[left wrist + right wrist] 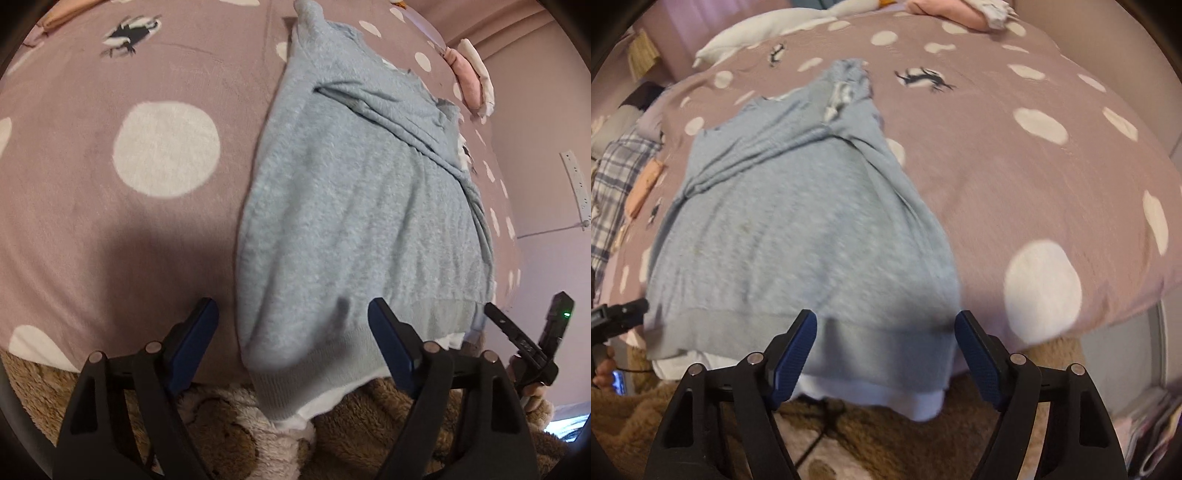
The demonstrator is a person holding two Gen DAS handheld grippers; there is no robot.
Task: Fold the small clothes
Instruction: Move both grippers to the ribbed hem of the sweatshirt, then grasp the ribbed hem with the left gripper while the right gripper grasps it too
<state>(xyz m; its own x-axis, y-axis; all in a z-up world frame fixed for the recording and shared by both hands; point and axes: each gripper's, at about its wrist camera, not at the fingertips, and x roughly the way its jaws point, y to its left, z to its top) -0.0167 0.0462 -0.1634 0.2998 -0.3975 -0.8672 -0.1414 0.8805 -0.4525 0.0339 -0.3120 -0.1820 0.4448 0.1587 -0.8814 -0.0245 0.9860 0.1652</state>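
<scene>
A light blue knit sweater (354, 206) lies on a mauve bedspread (110, 221) with white dots, sleeves folded across its back. Its ribbed hem with a white underlayer hangs over the near bed edge. My left gripper (293, 332) is open, its jaws standing either side of the hem's left corner. In the right wrist view the sweater (790, 229) fills the middle, and my right gripper (886, 343) is open, its jaws straddling the hem's right corner. Each gripper shows at the edge of the other's view: right (524, 339), left (617, 314).
A brown fluffy blanket (369, 417) lies below the bed edge. Pink and white clothes (472, 77) are piled at the far side of the bed. A plaid cloth (613, 192) lies at the left. A pink wall (546, 147) stands on the right.
</scene>
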